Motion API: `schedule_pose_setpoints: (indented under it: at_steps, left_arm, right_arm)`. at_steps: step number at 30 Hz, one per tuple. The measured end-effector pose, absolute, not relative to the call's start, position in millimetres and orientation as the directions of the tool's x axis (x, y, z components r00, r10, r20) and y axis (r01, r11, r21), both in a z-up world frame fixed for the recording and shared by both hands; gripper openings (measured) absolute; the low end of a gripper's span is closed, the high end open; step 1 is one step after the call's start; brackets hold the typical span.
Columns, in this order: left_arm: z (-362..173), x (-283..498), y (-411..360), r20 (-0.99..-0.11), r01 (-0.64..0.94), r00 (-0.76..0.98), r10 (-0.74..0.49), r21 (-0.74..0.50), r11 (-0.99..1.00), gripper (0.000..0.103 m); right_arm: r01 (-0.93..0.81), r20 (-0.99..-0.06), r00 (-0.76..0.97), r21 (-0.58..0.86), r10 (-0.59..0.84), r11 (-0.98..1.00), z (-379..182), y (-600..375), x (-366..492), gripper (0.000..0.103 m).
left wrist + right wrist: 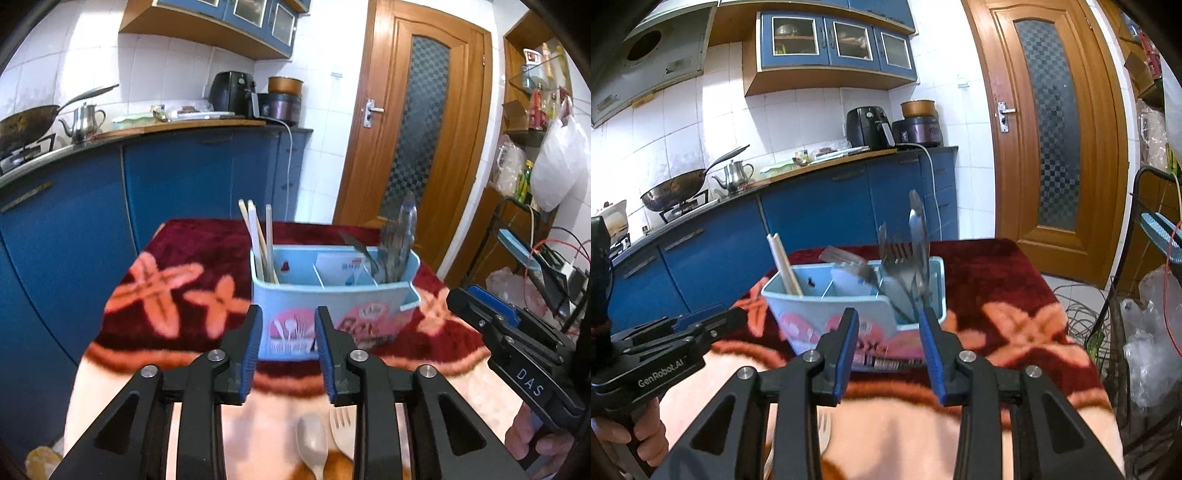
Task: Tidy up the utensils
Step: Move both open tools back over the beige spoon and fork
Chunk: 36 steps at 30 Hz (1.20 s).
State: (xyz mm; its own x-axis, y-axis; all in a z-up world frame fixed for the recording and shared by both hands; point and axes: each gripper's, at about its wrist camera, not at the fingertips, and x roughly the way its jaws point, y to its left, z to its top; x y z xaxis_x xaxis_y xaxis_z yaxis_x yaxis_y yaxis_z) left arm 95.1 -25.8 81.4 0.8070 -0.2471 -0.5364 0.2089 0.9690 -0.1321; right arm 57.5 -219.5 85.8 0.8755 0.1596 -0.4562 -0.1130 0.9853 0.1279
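only left view shows wooden spoon [313,441].

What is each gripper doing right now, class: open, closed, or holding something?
Left gripper: open, fingers apart, nothing between them.
Right gripper: open, fingers apart, nothing held.

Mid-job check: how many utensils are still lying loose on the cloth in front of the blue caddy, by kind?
Beige spoon: 1
Fork: 1
Total: 2
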Motion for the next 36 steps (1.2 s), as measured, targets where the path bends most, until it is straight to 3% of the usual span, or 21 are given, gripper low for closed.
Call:
schedule_pose_setpoints:
  at_steps: [5, 25, 36]
  left_arm:
    - [66.7, 81.9, -25.8, -0.582, 0.205, 0.778, -0.236, -0.12, 0.971, 0.033]
    - [8.6, 71.4, -43.7, -0.756, 0.191, 0.628, -0.185, -0.08, 0.978, 0.033]
    - [-13.4, 76.4, -58.3, -0.797, 0.22, 0.568, -0.206, -0.095, 0.971, 0.034]
  right_arm:
    - [-0.111, -0.483, 0.859, 0.145, 0.168, 0.983, 76.0, -219.4, 40.7, 0.043]
    - [-0.048, -0.581, 0.805, 0.139, 0.121, 0.989, 40.8, -242.9, 7.0, 0.044]
    - [-0.032, -0.592, 0.794, 0.19, 0.14, 0.981, 25.8, -260.1, 4.8, 0.044]
